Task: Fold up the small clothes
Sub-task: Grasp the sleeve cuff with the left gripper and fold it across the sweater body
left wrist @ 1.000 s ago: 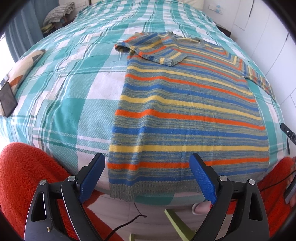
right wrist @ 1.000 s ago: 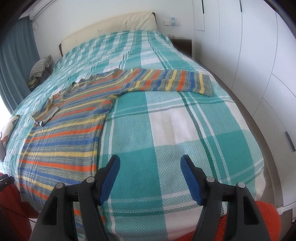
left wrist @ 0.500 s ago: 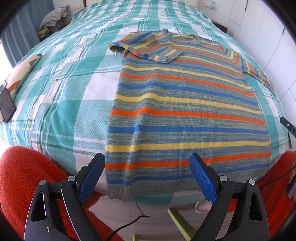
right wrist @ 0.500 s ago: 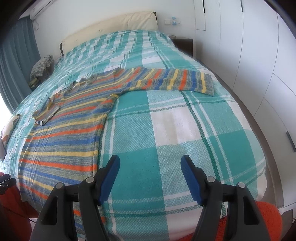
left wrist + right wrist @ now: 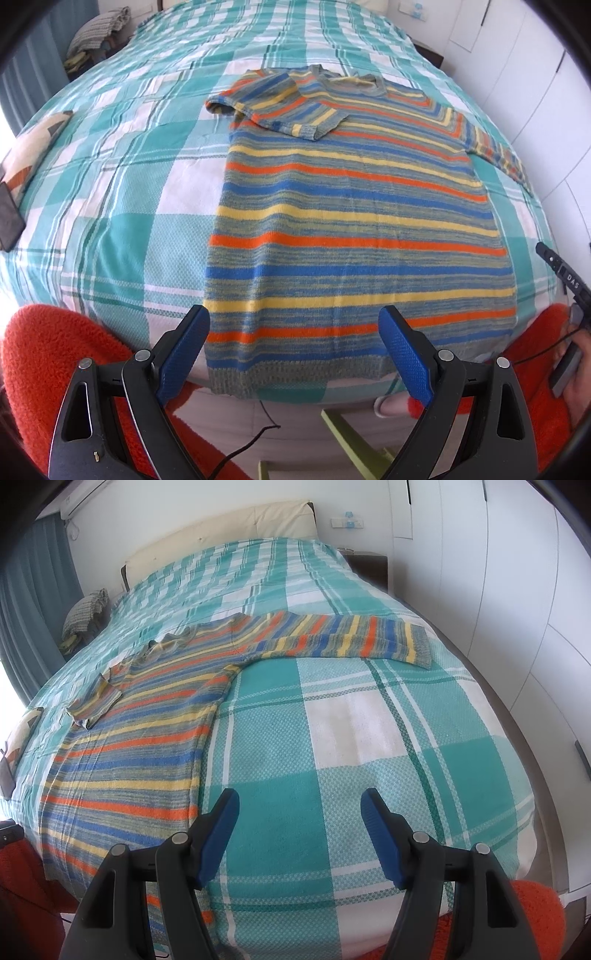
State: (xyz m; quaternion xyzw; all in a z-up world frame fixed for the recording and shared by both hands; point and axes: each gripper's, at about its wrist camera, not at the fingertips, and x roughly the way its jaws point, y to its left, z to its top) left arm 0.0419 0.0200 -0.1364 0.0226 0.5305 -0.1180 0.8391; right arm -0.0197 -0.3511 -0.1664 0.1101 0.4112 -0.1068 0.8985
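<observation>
Bed [image 5: 122, 236] under a teal-and-white checked cover, filling both views, headboard [image 5: 221, 535] at the far end, white cupboards [image 5: 517, 590] along one side. Striped sweater [image 5: 351, 221] in blue, orange, yellow and grey-green, spread flat on the cover, hem at the near edge of the bed and hanging slightly over it, neckline toward the headboard. One sleeve [image 5: 280, 107] folded in across the chest; the other sleeve [image 5: 343, 637] stretched straight out sideways over the cover, cuff toward the cupboard side. Orange fleece [image 5: 44, 369] bulking low at both corners of the left wrist view. Left claw [image 5: 293, 347] released, blue pads wide apart, poised just short of the hem, gripping nothing. Right claw [image 5: 299, 834] likewise released, pads spread, hanging over bare checked cover just beside the sweater's side edge, not touching it. Patterned cushion [image 5: 33, 147] near the bed's left edge, a dark flat phone-like object [image 5: 9, 218] just beside it. Folded pile of cloth [image 5: 85, 611] at the far corner by the blue curtain [image 5: 33, 590]. Thin black cable [image 5: 251, 443] trailing below the bed edge.
</observation>
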